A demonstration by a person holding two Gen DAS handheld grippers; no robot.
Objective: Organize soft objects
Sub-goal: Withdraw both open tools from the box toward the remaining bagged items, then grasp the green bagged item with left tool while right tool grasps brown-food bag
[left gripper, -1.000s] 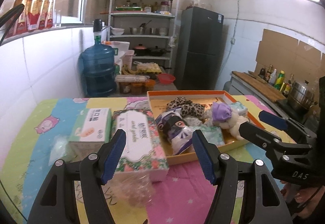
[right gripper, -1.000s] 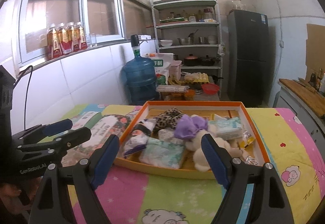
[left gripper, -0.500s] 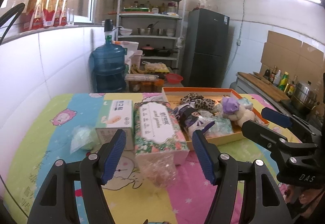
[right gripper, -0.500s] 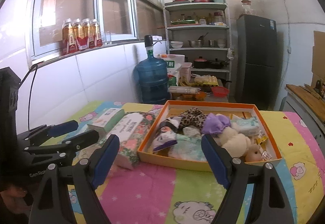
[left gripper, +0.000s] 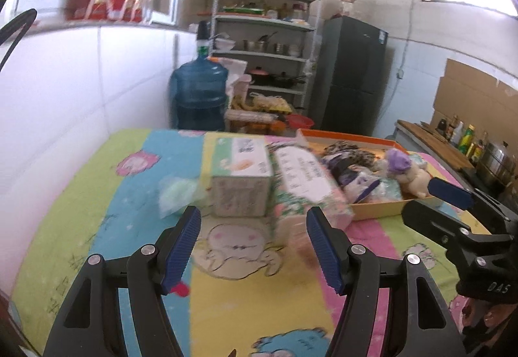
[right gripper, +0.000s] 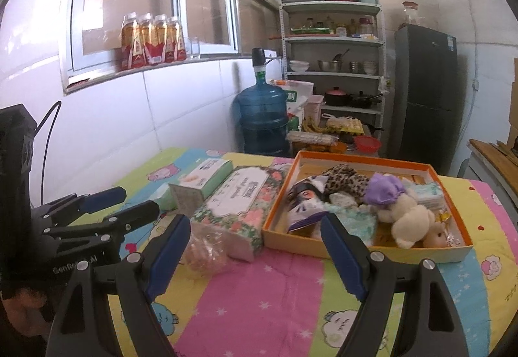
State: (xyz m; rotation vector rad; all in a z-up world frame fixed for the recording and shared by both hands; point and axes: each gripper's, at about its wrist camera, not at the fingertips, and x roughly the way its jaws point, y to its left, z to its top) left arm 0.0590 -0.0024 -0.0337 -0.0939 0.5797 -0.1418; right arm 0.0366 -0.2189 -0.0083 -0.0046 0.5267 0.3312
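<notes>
Risk lies in the crowded orange tray (right gripper: 365,159), where the plush toy (right gripper: 411,221) sits heaped on other soft items while both the left gripper (left gripper: 252,247) and right gripper (right gripper: 255,247) hover spread and empty, since a careless grab may snag neighbouring items.

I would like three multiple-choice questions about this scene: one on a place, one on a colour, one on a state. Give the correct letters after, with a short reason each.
1. Where does the floral tissue pack lie?
A. inside the tray
B. beside the tray, on its left in the right wrist view
C. on the shelf

2. What colour is the rim of the tray?
A. orange
B. green
C. black

3. How is the right gripper?
A. shut on the plush toy
B. shut on nothing
C. open, holding nothing

Answers:
1 B, it rests on the tablecloth against the tray's left wall.
2 A, its edges are orange.
3 C, its blue pads stand wide apart; the plush toy lies in the tray.
</notes>
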